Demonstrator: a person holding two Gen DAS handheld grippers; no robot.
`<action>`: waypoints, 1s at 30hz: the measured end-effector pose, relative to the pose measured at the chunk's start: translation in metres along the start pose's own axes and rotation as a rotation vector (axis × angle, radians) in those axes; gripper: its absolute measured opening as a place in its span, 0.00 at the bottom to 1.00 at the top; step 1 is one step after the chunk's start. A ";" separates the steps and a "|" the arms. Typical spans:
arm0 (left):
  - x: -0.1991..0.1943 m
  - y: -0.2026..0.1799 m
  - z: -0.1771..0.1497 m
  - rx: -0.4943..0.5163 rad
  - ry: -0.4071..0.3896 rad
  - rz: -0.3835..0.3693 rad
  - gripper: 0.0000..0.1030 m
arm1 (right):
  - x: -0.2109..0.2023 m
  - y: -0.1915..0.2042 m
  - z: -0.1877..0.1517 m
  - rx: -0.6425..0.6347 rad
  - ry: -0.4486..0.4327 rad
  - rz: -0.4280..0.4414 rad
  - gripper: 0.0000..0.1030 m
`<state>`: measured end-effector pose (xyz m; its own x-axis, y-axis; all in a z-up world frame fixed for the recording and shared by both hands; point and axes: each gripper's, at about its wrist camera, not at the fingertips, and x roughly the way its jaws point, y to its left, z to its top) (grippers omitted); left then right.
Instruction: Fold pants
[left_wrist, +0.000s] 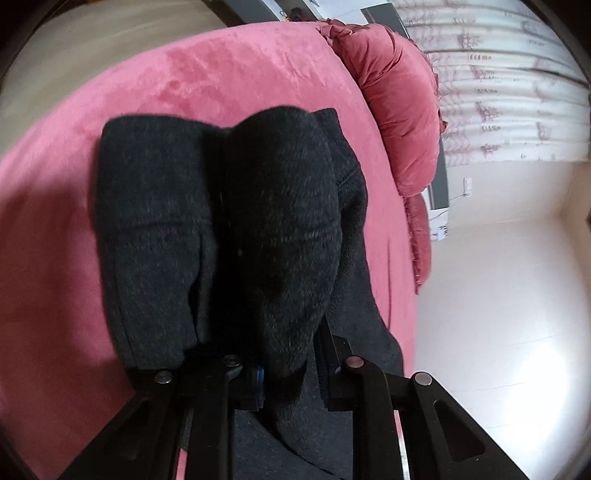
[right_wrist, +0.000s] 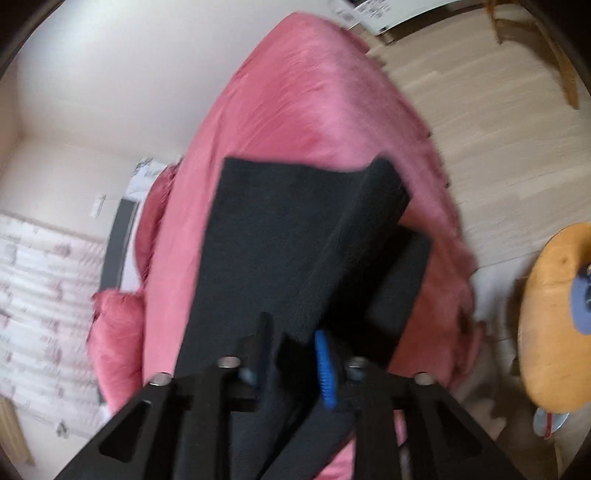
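The dark grey pants (left_wrist: 221, 221) lie folded over on a pink bed cover (left_wrist: 221, 81). In the left wrist view a thick bunch of the fabric rises from between my left gripper's (left_wrist: 288, 362) jaws and hides its fingertips; the jaws stand narrow and pinch it. In the blurred right wrist view the pants (right_wrist: 280, 240) stretch away as a flat, folded panel. My right gripper (right_wrist: 293, 343) sits at the near end of that panel. Its jaws stand apart, and the blue pad (right_wrist: 325, 369) of one finger is bare. Cloth lies between the fingers, and they do not press it.
A red pillow (left_wrist: 399, 110) rests at the bed's far right edge, next to a patterned curtain (left_wrist: 498, 92). In the right wrist view the bed cover (right_wrist: 314, 103) drops to a wooden floor (right_wrist: 480, 110), and a round wooden stool (right_wrist: 554, 314) stands close on the right.
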<state>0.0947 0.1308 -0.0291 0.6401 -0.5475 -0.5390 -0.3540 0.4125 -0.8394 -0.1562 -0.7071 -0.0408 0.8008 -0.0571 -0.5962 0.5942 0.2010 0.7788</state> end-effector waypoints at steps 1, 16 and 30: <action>0.001 0.003 -0.002 -0.008 0.004 -0.010 0.21 | 0.001 0.010 -0.011 -0.039 0.059 0.021 0.44; -0.022 -0.027 0.004 0.009 0.043 -0.055 0.07 | 0.035 0.094 -0.114 -0.312 0.326 0.194 0.07; -0.041 0.011 -0.035 0.195 0.094 0.226 0.13 | 0.035 0.076 -0.127 -0.450 0.498 -0.072 0.08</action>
<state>0.0408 0.1322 -0.0183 0.4912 -0.4868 -0.7223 -0.3370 0.6585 -0.6729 -0.0926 -0.5693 -0.0275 0.5662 0.3500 -0.7462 0.4691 0.6076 0.6409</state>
